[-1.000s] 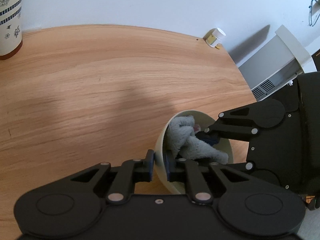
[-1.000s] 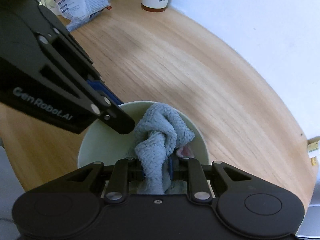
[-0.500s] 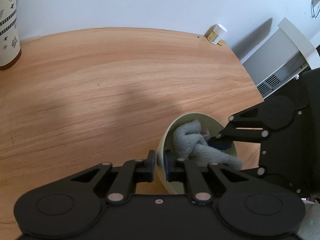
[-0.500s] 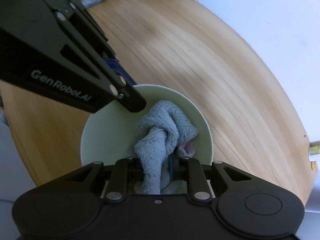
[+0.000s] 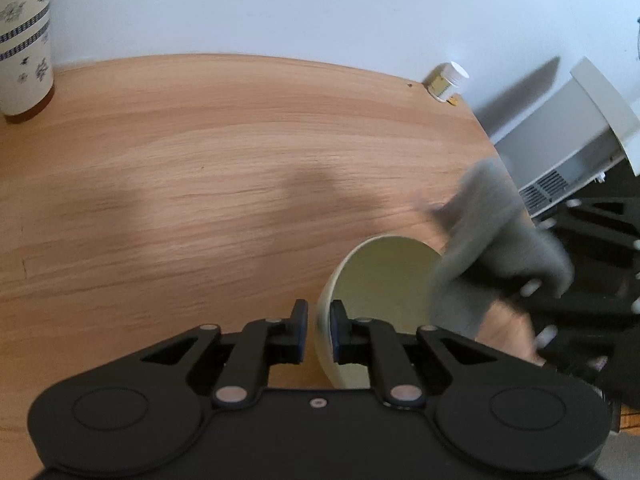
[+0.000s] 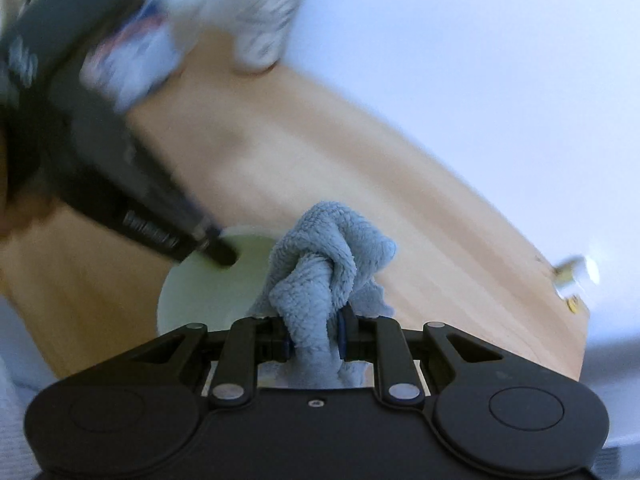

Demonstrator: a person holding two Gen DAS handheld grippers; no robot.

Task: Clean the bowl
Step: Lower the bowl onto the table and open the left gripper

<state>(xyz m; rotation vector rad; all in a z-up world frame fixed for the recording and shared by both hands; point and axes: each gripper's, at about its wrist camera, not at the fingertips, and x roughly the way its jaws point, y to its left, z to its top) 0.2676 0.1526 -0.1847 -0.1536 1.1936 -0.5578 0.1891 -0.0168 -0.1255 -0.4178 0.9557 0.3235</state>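
A pale green bowl (image 5: 384, 280) stands near the right edge of the wooden table (image 5: 200, 168). My left gripper (image 5: 319, 326) is shut on the bowl's near rim, one finger inside and one outside. The bowl's inside looks bare. My right gripper (image 6: 313, 338) is shut on a bunched grey-blue cloth (image 6: 324, 264), held up clear of the bowl (image 6: 208, 296). In the left wrist view the cloth (image 5: 496, 240) is blurred, above and right of the bowl. In the right wrist view the left gripper (image 6: 218, 252) reaches in from the left onto the rim.
A patterned paper cup (image 5: 22, 40) stands at the far left by the wall. A small white-capped bottle (image 5: 446, 82) sits at the table's far right corner. A white radiator (image 5: 568, 148) stands beyond the right edge. A blurred packet (image 6: 132, 56) lies left of the cup (image 6: 264, 36).
My right gripper has lifted the cloth out of the bowl, up and to the right. The bowl stays pinched in my left gripper. The right wrist view has swung fast and is blurred.
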